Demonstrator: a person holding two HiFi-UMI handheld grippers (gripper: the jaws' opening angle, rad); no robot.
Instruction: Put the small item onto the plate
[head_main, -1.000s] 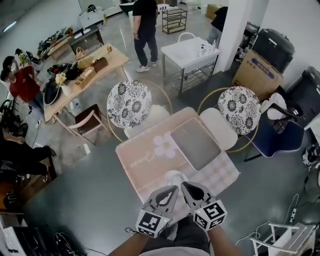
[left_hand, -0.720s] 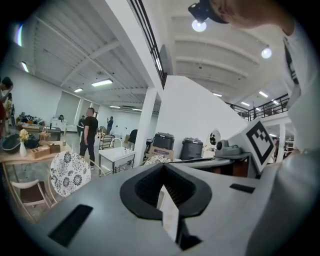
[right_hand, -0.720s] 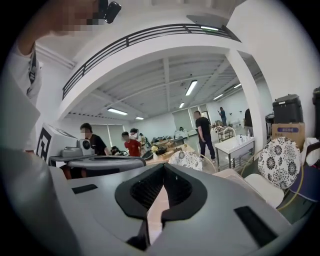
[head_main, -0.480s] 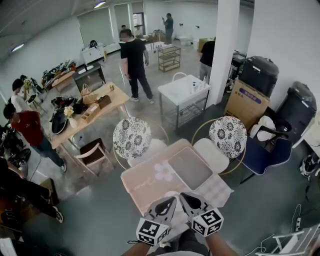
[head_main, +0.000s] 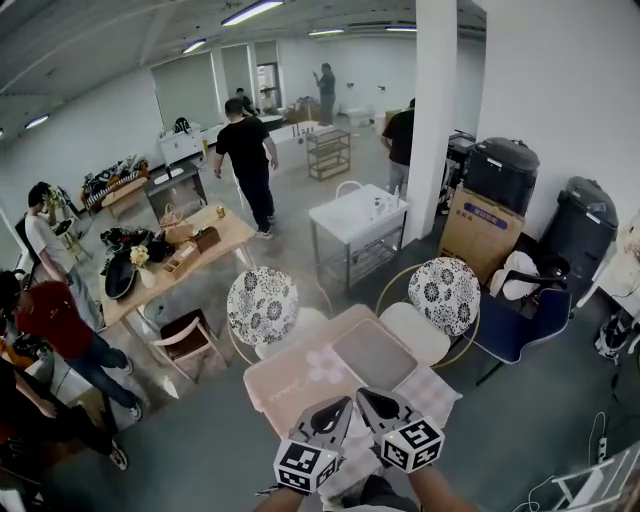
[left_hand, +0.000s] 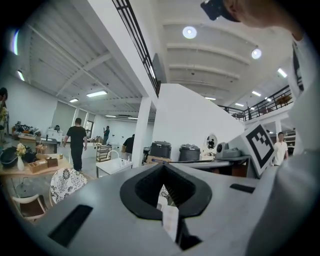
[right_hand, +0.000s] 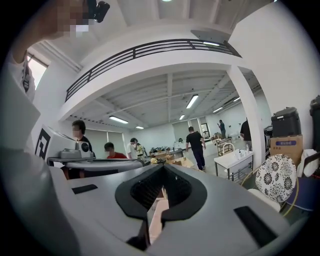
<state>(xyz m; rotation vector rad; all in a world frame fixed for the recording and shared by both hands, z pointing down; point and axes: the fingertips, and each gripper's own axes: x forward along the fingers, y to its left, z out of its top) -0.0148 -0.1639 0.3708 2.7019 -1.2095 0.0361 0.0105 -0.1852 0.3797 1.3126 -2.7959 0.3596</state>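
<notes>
— Grippers, two: state?
— Left gripper (head_main: 343, 404): jaws together, nothing between them. Right gripper (head_main: 366, 396): likewise closed and empty. Both point level, side by side.
— Location of small item?
— Not made out in any view (nor any round plate). Pale pink rectangular desk (head_main: 290, 385) lies below and ahead of both tips, with a flat grey rectangular tray (head_main: 375, 352) on its right part.
— Nearer hand?
— Neither, by my judgement. The tray sits slightly towards the right gripper's side. Both would need to tip downward first.
</notes>
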